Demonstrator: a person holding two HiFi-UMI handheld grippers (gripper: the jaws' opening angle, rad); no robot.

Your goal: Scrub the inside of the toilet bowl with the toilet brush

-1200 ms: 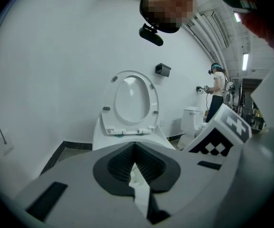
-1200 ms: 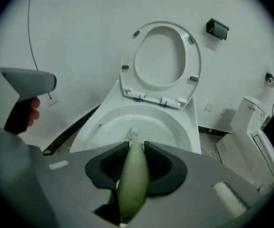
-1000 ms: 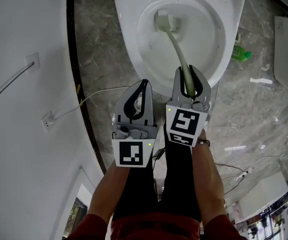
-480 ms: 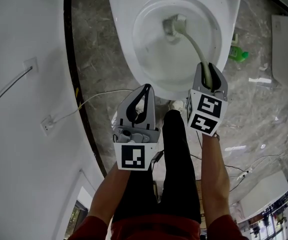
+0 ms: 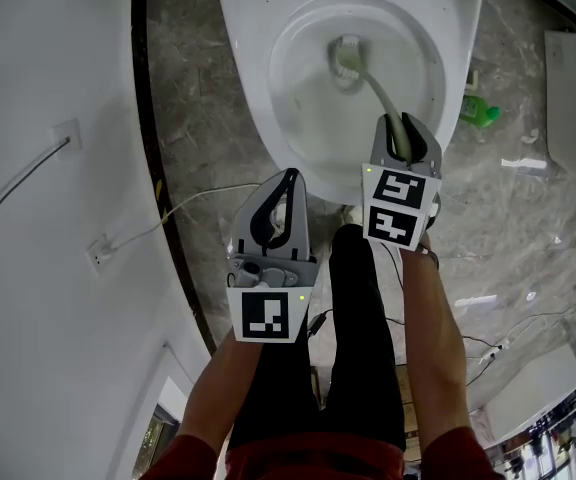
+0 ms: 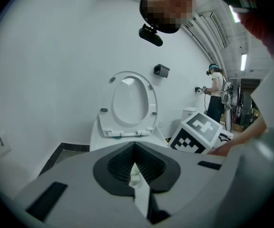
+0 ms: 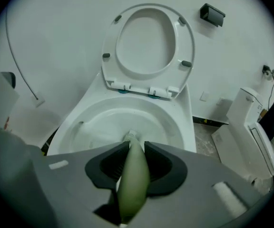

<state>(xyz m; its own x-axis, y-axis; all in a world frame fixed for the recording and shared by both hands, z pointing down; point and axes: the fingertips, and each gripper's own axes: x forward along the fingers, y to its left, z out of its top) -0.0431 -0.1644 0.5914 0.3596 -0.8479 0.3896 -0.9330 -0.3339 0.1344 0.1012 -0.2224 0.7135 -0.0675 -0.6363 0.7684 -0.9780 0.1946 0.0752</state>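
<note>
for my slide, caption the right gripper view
Right gripper clamps the toilet brush, head down inside the open toilet bowl.

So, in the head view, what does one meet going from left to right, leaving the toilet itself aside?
Lower wall socket → left gripper → right gripper, holding the toilet brush → green bottle.
</note>
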